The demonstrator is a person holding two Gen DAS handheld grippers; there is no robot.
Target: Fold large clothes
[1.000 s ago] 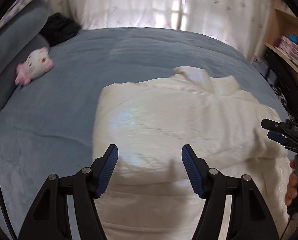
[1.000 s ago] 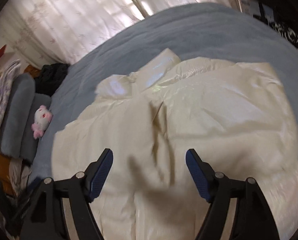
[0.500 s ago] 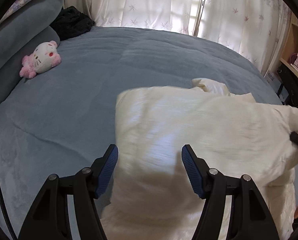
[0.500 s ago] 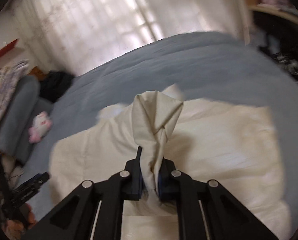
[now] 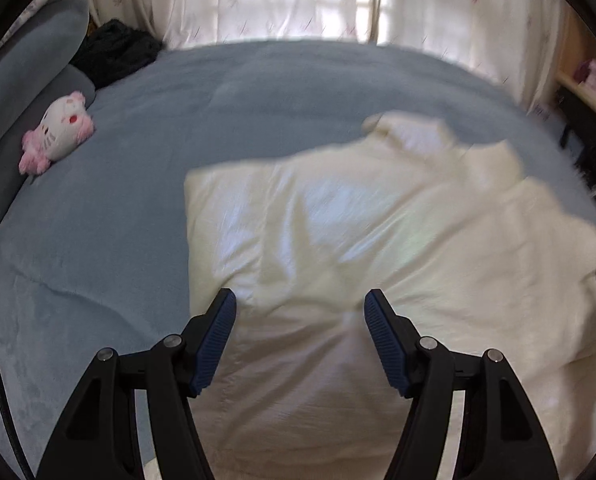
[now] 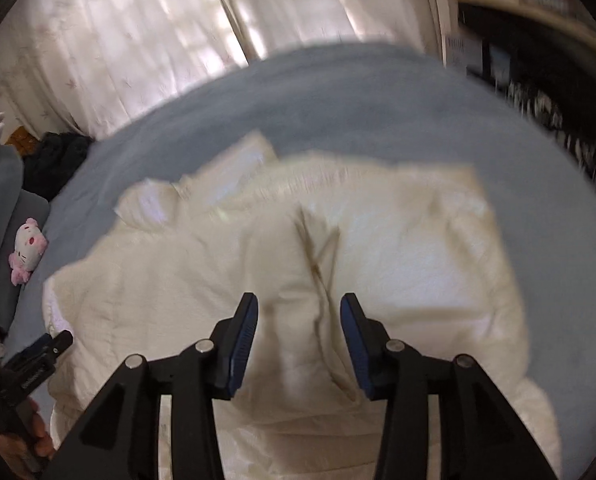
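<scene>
Folding of cream jacket [image 6: 397,240] on bed [image 5: 98,240] in progress; right gripper [image 6: 298,340] jaws just opened, fold released; left gripper [image 5: 299,336] held open, empty. Next grasp required.

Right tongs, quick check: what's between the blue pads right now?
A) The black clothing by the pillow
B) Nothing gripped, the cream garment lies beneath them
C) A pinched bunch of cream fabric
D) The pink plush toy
B: the right tongs stand apart, their jaws just opening, over the cream garment on the bed.
</scene>
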